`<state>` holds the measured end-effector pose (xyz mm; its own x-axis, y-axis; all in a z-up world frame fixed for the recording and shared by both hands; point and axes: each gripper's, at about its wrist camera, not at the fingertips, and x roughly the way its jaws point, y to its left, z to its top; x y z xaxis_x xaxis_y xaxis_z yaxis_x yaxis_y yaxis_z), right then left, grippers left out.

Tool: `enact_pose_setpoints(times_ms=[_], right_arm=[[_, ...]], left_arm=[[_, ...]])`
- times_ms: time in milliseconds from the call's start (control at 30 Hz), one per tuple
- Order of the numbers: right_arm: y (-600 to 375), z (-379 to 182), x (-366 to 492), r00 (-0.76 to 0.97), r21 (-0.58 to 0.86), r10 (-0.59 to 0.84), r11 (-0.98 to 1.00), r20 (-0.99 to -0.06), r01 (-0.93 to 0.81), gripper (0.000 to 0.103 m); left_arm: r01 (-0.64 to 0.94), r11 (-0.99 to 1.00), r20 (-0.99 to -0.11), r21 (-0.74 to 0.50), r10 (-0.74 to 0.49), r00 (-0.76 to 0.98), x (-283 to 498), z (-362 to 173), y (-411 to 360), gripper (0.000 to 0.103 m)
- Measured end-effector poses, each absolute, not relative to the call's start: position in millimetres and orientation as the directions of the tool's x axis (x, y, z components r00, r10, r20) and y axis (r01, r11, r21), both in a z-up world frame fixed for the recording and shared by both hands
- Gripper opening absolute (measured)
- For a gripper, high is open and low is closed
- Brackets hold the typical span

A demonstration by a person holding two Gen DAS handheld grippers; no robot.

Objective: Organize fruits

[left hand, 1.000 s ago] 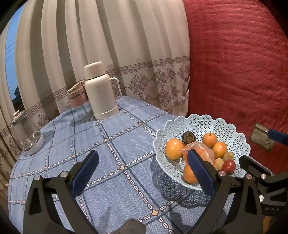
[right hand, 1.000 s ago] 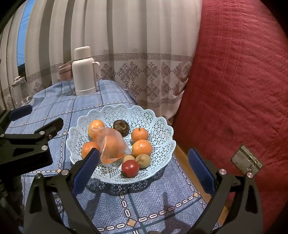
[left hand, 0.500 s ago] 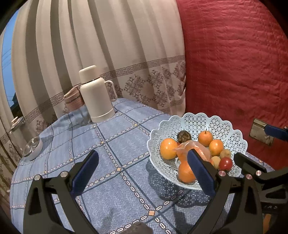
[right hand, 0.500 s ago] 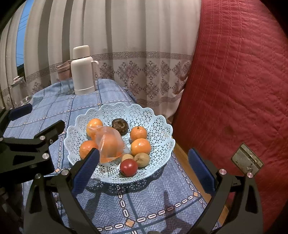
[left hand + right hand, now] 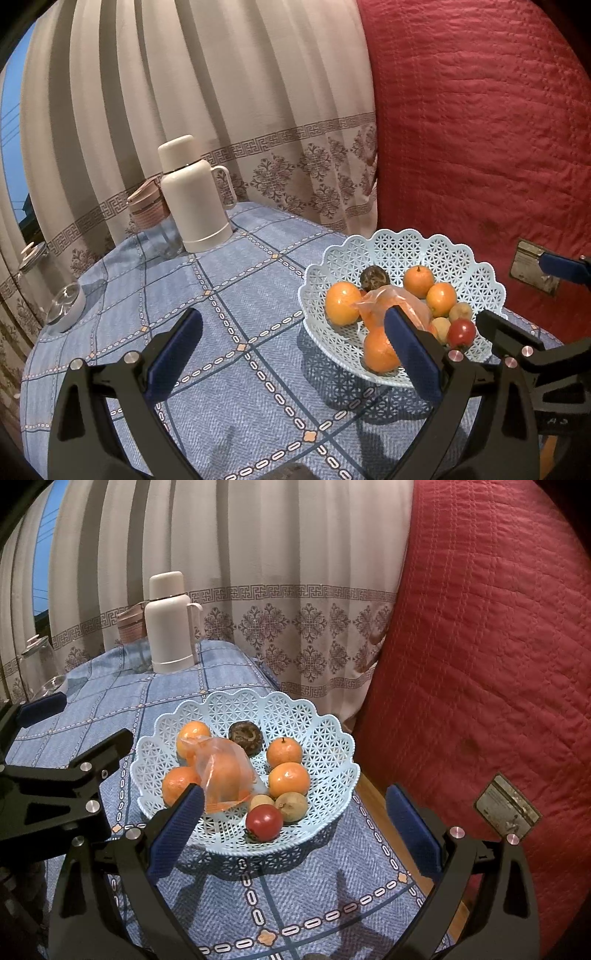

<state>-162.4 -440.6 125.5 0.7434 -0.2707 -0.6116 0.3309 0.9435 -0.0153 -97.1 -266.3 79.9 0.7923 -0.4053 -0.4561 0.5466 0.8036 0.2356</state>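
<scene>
A pale blue lattice fruit basket (image 5: 325, 738) (image 5: 476, 266) stands on the blue checked tablecloth near the table's right edge. It holds several oranges (image 5: 289, 780), an orange in a clear plastic bag (image 5: 225, 771) (image 5: 391, 299), a dark brown fruit (image 5: 245, 734), two small tan fruits and a red one (image 5: 264, 822) (image 5: 461, 332). My right gripper (image 5: 293, 829) is open and empty, just in front of the basket. My left gripper (image 5: 293, 349) is open and empty, left of the basket over the cloth. The left gripper shows at the left edge of the right wrist view.
A white thermos jug (image 5: 194, 199) (image 5: 168, 624) stands at the back of the table with a pink-lidded container (image 5: 146, 206) behind it. A glass lid (image 5: 66, 306) and a jar sit at the far left. Curtains hang behind; a red quilted cover (image 5: 491, 646) rises at the right.
Both grippers have pulled back a little and the left view has tilted up, so the basket sits lower and further off. The fruit has not moved.
</scene>
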Motion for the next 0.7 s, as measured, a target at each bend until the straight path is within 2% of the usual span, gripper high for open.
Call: enact_pose_setpoints(times_ms=[367,700], right_arm=[[-440.0,124.8,-162.2,0.743,-0.015,-0.270,0.944,-0.613,0.330,0.100],[-424.1,124.2,-157.6,0.744,-0.019,-0.254,0.951,-0.618,0.309,0.100]], left_arm=[[0.533,0.816,-0.448,0.224,-0.400,0.800,-94.2,81.4,-255.8,0.098],[0.491,0.852,-0.490,0.180,-0.355,0.796,-80.4,78.9,-224.8,0.098]])
